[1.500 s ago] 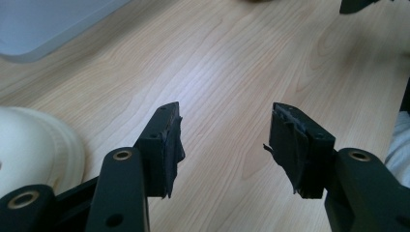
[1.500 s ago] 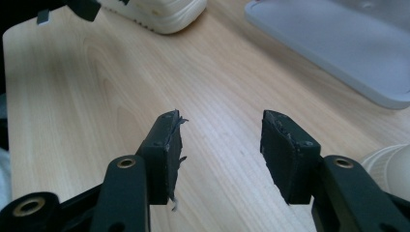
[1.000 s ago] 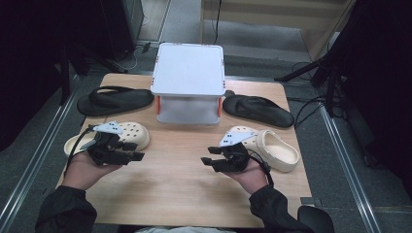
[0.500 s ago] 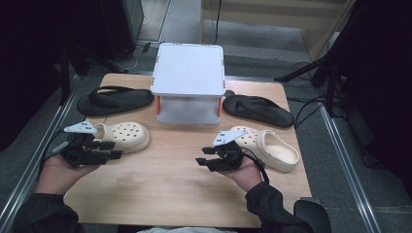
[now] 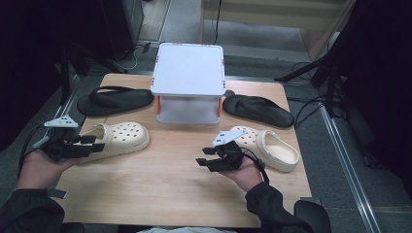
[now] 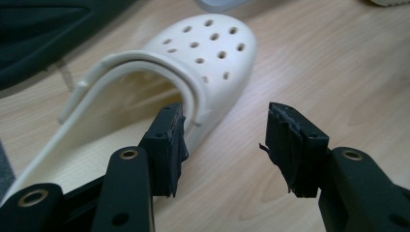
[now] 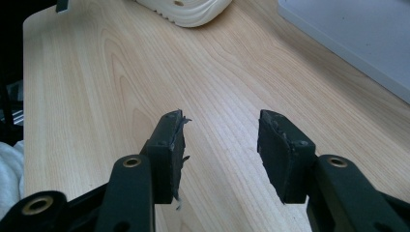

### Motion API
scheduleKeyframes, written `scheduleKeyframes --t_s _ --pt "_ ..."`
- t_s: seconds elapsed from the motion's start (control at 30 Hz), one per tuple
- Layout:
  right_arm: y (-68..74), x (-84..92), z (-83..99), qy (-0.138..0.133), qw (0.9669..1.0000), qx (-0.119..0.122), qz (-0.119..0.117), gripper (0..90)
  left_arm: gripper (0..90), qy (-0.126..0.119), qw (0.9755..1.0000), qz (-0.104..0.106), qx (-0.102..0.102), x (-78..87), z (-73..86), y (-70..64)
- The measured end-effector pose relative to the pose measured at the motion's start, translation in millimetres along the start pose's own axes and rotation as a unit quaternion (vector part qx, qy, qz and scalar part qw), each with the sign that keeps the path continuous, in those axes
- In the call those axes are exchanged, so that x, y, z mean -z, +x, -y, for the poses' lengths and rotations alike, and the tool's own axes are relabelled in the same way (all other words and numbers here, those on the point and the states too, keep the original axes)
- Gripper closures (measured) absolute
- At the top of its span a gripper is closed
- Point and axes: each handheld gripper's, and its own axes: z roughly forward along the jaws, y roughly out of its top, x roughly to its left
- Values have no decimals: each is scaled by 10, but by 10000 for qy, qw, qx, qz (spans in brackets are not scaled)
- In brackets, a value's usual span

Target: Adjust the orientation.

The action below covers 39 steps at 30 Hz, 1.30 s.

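Bare tabletop (image 5: pixel 165 179) between claws; left claw (image 5: pixel 94 144) wide, empty, beside clog (image 5: pixel 121 137); right claw (image 5: pixel 203 162) wide, empty.

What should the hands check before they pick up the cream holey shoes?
1. Left claw open wide enough: ok, nothing between its pads.
2. Left claw lined up with the left cream clog: not ok, the clog's heel rim sits off to one side of the gap.
3. Right claw open and holding nothing: ok.
4. Right claw aimed at the right cream clog: not ok, it faces away across bare table.
5. Both black flip-flops out of the way: ok.
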Motion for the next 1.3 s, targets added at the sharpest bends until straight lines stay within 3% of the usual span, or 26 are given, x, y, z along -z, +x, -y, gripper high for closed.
scheduleKeyframes --t_s 0.07,0.23,0.33,0.53,1.0,1.3 --pt "-2 0 5 -5 10000 0 11 528 489 -60 9999 77 51 -50 9 59" --pt "-1 4 18 29 10000 -17 32 526 489 121 9995 182 212 -285 46 181" --pt "6 20 37 54 10000 -16 65 525 495 230 9993 248 186 -410 50 198" --pt "10 48 76 42 9999 -43 115 524 536 396 9986 344 -53 -594 -7 162" --pt "29 105 154 91 9996 -138 246 519 740 393 9960 773 -205 -641 -70 247" --pt "17 119 175 55 9995 -155 258 518 771 429 9964 724 -139 -588 -125 237"
